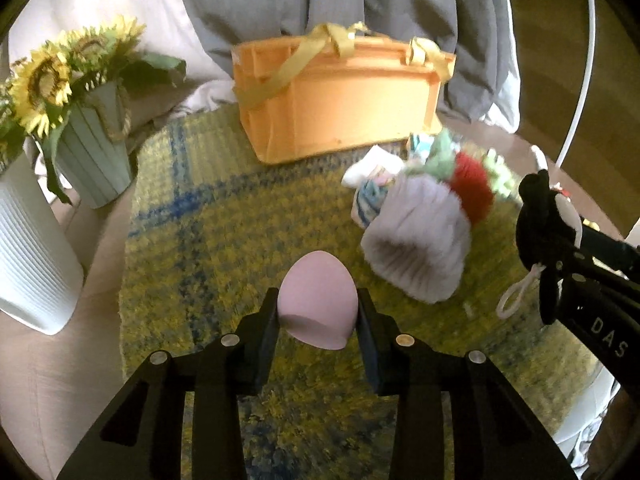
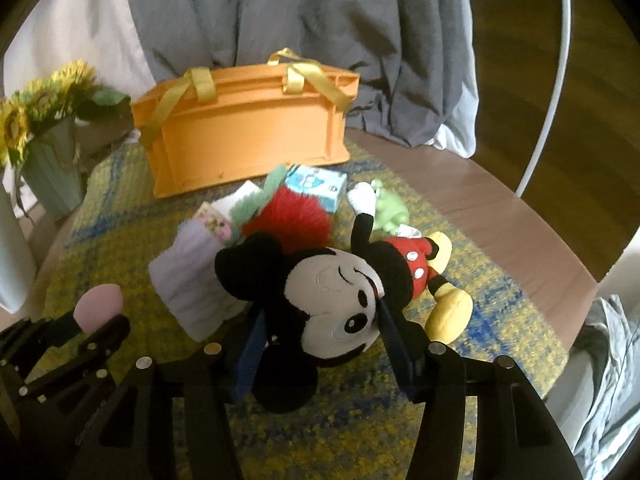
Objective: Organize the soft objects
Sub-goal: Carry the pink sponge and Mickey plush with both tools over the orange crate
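Ahead of both claws sits the orange plastic crate with yellow ribbon handles [image 1: 340,96], on the yellow-and-blue woven mat [image 1: 240,216]. The right gripper [image 2: 320,332] clamps the black-eared mouse plush toy [image 2: 332,304] by its head. The left gripper [image 1: 318,314] pinches the pink egg-shaped sponge [image 1: 314,304].

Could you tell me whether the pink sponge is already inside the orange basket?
No, the pink sponge sits clamped in the left gripper, short of the orange basket.

orange bin [image 1: 352,108]: inside hidden | soft pile [image 1: 420,184]: blurred (items indistinct) | vase [image 1: 32,248]: cropped
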The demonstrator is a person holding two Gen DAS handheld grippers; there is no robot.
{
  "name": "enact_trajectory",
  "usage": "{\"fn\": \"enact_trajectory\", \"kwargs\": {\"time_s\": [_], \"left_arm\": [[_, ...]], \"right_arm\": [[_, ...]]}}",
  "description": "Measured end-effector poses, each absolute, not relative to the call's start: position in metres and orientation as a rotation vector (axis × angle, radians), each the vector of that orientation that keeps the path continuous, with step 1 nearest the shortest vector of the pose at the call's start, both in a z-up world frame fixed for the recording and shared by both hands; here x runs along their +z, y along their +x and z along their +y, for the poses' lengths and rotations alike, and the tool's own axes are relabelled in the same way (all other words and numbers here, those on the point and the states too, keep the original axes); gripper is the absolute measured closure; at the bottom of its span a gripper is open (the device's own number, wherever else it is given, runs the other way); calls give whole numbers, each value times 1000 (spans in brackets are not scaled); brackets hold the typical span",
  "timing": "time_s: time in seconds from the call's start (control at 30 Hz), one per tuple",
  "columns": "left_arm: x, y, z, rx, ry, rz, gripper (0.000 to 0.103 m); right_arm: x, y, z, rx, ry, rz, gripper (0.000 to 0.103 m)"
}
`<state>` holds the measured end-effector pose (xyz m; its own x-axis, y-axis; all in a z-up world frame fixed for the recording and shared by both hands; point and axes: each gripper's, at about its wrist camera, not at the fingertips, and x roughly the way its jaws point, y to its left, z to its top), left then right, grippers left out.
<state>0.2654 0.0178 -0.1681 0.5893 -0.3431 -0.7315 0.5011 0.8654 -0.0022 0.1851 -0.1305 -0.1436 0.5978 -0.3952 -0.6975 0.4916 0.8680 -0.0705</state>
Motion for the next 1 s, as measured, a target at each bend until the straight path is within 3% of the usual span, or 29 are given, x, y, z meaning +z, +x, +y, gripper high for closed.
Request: {"fn": "enact_trajectory", "kwargs": {"time_s": [1.0], "left_arm": [[-49, 256, -20, -363, 89, 544, 67]], "right_arm": [[-31, 184, -173, -280, 108, 494, 47]]}}
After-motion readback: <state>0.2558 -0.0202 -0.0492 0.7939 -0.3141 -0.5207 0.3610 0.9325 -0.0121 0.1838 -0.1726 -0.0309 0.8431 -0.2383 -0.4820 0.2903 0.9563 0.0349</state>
